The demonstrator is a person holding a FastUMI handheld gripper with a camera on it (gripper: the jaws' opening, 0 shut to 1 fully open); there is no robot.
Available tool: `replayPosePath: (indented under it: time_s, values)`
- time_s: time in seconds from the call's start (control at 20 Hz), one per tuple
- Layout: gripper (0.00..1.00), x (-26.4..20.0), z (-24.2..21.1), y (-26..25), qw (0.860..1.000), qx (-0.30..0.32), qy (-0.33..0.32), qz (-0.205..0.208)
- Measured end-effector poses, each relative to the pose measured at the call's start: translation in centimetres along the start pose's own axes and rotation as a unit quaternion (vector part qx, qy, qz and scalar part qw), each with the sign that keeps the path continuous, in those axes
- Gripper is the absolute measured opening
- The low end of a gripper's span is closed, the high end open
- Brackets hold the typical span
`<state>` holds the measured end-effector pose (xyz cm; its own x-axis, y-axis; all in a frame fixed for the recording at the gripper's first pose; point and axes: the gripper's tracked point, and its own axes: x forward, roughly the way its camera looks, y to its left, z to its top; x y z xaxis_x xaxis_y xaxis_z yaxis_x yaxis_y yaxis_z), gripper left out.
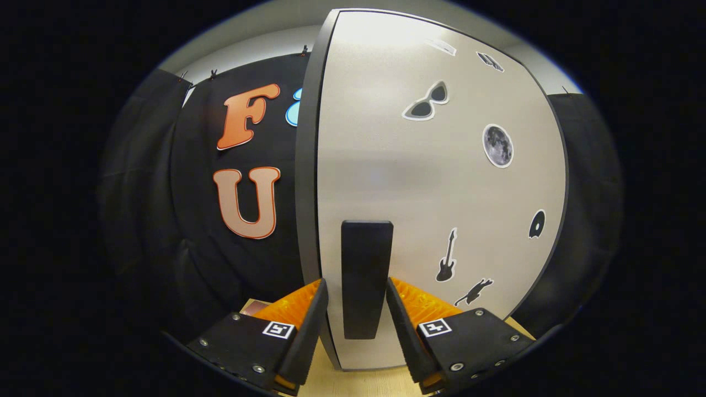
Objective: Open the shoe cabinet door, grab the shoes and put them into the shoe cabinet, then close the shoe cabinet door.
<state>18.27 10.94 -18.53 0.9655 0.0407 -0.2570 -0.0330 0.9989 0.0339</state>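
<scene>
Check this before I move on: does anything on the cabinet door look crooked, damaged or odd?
Nothing stands out. The door looks flat and unmarked, its handle upright between the open fingers of the tool. The stickers sit scattered at different angles, seemingly as decoration.

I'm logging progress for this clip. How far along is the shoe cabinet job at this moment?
Early or late stage; the picture alone cannot settle which. In hand: the gripper has its fingers on either side of the black handle on the cabinet door, close to it but not clearly pressing. The door stands at an angle with its dark edge facing us. Whether shoes are stowed cannot be seen.
</scene>
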Motion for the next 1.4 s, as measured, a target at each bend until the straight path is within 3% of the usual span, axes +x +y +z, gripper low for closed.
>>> replayPosePath:
  time_s: [0.15,0.25,0.4,0.85,1.4]
  values:
    - [0.6,0.1,-0.2,-0.4,1.0,-0.012,-0.002,-0.01]
    - [0.39,0.0,-0.3,-0.4,1.0,-0.003,-0.005,-0.004]
    - [0.32,-0.4,-0.3,-0.4,1.0,0.0,-0.003,0.002]
    - [0.28,-5.9,-0.9,-1.3,0.999,-0.004,0.001,0.042]
    - [0.27,-13.3,-2.4,-6.7,0.999,0.002,-0.005,0.048]
